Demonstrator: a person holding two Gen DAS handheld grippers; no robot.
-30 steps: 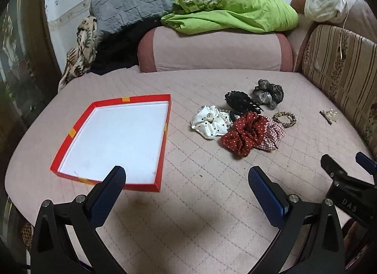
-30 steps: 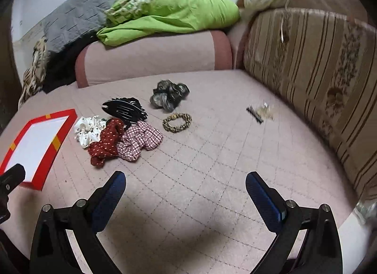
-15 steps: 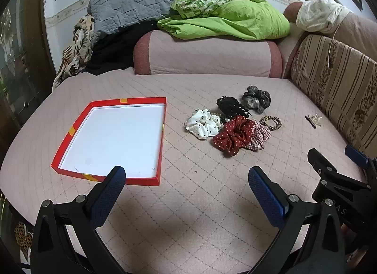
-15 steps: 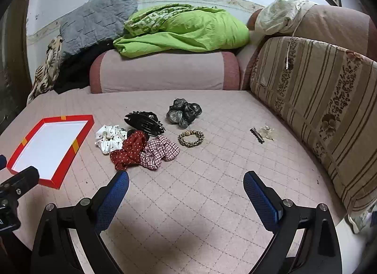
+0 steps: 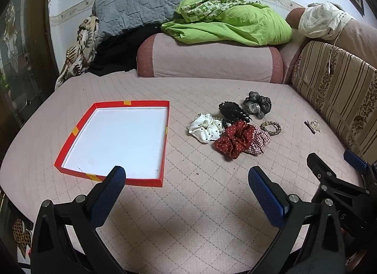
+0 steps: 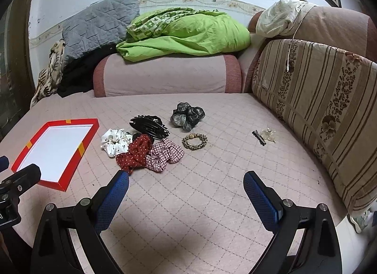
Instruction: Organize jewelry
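Observation:
A red tray [image 5: 80, 125] with a white floor lies on the pink quilted cushion; it also shows in the right wrist view [image 6: 80, 147]. To its right lie a white dotted scrunchie [image 5: 204, 127], a red dotted scrunchie [image 5: 235, 138], a plaid scrunchie [image 6: 165, 153], a black claw clip [image 6: 149, 126], a grey scrunchie [image 6: 187, 116], a leopard band [image 6: 195, 141] and a small hair pin [image 6: 259, 136]. My left gripper [image 5: 186, 179] is open and empty near the tray's front corner. My right gripper [image 6: 186, 182] is open and empty in front of the pile.
A pink bolster [image 5: 209, 58] with a green blanket [image 5: 231, 25] and a grey pillow [image 5: 139, 6] bounds the far side. A striped back cushion [image 6: 320, 99] bounds the right. The cushion's front edge is just below the grippers.
Both grippers have drawn back and risen, so the tray and the pile look smaller and farther away. Both stay open. Nothing on the cushion has moved.

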